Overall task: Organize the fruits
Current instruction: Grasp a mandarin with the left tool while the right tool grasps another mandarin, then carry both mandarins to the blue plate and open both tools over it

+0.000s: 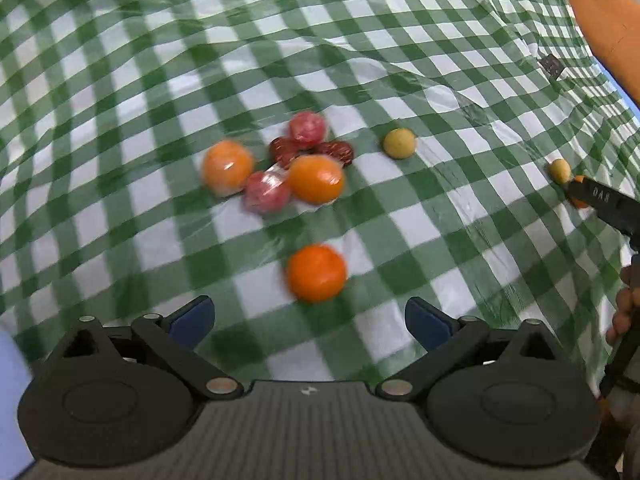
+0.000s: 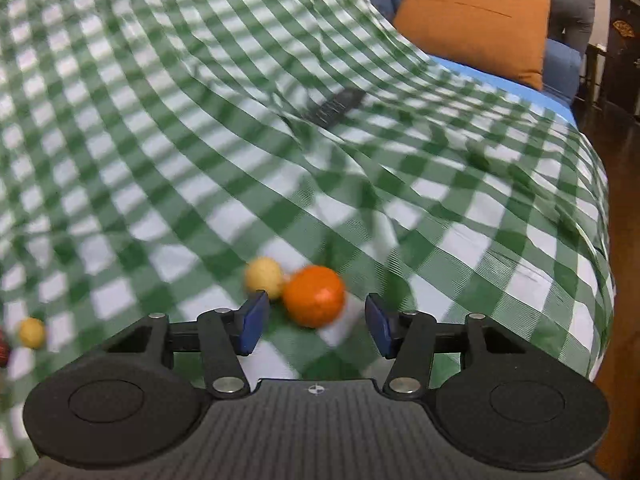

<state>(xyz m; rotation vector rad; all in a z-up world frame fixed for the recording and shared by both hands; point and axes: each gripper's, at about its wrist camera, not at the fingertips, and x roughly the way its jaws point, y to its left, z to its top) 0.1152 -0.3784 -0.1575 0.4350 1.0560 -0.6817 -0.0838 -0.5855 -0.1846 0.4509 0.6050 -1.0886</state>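
Observation:
In the left wrist view, my left gripper (image 1: 310, 320) is open, just behind a lone orange (image 1: 316, 273) on the green checked cloth. Beyond it lies a cluster: two oranges (image 1: 227, 166) (image 1: 316, 179), two wrapped pink-red fruits (image 1: 307, 128) (image 1: 266, 192) and dark red fruits (image 1: 285, 150). A yellow fruit (image 1: 399, 143) lies to the right, another (image 1: 560, 171) at the far right beside the right gripper's finger (image 1: 600, 200). In the right wrist view, my right gripper (image 2: 314, 320) is open around an orange (image 2: 315, 295), with a yellow fruit (image 2: 264, 277) touching it and another yellow fruit (image 2: 31, 332) at far left.
The checked cloth (image 2: 200, 140) covers a bed with wrinkles. A dark remote-like object (image 2: 334, 107) lies on it farther back. An orange cushion (image 2: 476, 20) sits at the head; the bed's right edge (image 2: 604, 240) drops to a wooden floor. A person (image 2: 570, 0) stands behind.

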